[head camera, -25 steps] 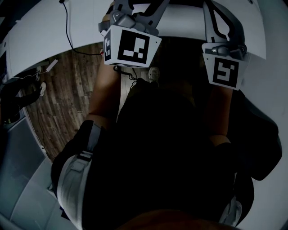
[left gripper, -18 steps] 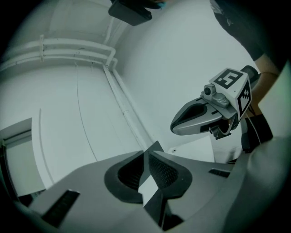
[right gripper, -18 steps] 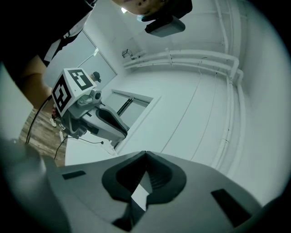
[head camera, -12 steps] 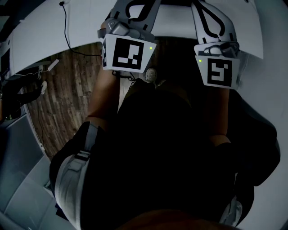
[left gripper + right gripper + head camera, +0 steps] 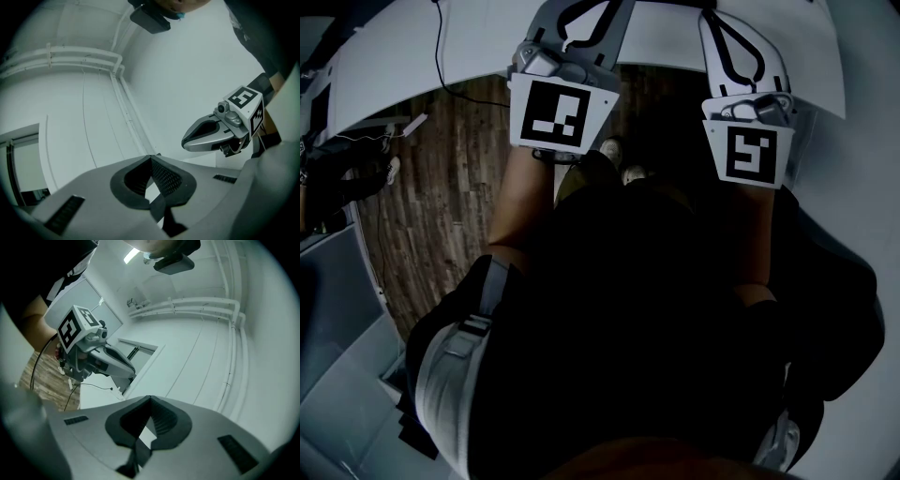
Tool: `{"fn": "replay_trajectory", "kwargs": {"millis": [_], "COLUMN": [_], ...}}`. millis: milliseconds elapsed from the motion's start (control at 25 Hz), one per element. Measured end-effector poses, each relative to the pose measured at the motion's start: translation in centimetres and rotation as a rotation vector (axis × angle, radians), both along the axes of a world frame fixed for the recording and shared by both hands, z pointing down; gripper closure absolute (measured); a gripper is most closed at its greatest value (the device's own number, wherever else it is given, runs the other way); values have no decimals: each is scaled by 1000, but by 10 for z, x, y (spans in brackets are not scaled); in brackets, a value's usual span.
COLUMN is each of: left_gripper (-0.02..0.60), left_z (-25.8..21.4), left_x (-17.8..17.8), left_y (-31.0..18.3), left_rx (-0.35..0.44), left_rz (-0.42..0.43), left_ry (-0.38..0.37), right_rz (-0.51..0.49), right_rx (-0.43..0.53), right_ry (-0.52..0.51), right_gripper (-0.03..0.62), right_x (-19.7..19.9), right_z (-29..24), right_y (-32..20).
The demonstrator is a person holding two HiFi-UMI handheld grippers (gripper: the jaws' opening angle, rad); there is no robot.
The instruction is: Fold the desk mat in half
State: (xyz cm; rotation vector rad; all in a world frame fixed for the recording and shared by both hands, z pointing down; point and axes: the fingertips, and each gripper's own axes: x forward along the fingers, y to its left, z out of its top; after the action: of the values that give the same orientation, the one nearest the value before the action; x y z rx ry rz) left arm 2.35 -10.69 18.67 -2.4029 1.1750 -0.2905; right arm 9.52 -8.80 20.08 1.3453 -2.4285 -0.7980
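Note:
No desk mat shows in any view. My left gripper [image 5: 150, 157] points up at a white wall and ceiling, its jaws shut tip to tip with nothing between them. My right gripper [image 5: 150, 398] is also shut and empty, aimed at the same white room. In the head view both are held up in front of the person's dark-clothed body, the left marker cube [image 5: 558, 114] beside the right marker cube [image 5: 753, 150]. Each gripper appears in the other's view: the right gripper's body [image 5: 220, 133] and the left gripper's body [image 5: 93, 352].
A white table [image 5: 412, 66] curves across the top of the head view, with a black cable [image 5: 441, 52] running over it. Below it lie a dark wood floor [image 5: 441, 206] and the person's shoes [image 5: 614, 150]. White pipes [image 5: 84, 54] run along the wall.
In the head view both grippers have shifted up toward the table edge and slightly apart. More of the floor and the shoes shows below them.

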Motion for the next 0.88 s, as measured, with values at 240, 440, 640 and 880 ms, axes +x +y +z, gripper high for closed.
{"fn": "replay_trajectory", "kwargs": {"millis": [240, 440, 640, 880], "left_gripper": [569, 569, 569, 569], "left_z": [-9, -15, -6, -7], "left_x": [8, 16, 22, 24], "left_y": [21, 36, 51, 56], "left_rx": [37, 59, 64, 68], "left_rz": [-7, 14, 7, -9], "left_ry": [-45, -53, -48, -58], "right_rz": [-14, -26, -35, -30], "right_rx": [21, 26, 41, 42], "right_ry": [-2, 3, 3, 16], "right_gripper": [565, 565, 565, 565], "right_x": [6, 7, 12, 20], "right_z": [-11, -16, -7, -11], "right_y": [21, 33, 49, 54]}}
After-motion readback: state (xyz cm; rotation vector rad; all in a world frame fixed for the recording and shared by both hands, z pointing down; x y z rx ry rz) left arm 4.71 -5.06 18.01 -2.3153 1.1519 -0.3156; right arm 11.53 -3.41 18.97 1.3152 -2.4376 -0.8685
